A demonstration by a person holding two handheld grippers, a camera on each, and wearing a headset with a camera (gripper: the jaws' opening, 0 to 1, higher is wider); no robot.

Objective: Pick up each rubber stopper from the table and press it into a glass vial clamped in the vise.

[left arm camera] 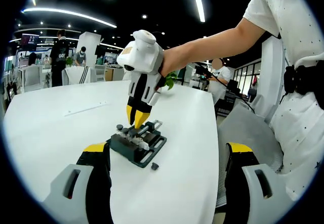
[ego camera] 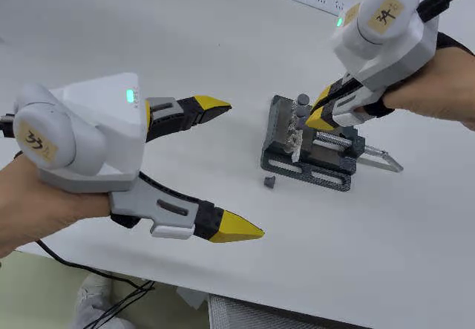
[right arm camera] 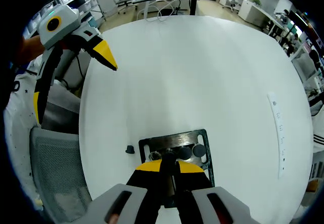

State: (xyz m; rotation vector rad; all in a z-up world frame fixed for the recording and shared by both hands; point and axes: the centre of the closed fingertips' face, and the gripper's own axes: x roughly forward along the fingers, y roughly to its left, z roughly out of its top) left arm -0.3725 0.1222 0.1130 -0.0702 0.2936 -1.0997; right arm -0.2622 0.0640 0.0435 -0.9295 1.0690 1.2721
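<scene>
Right gripper, jaws narrow, contents unclear, should press squarely down over the vise; left gripper stands wide.

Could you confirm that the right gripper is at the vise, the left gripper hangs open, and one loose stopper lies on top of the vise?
Not quite: the head view shows the loose stopper on the table beside the vise, not on top of it. The right gripper is at the vise and the left gripper hangs open, as you said.
</scene>
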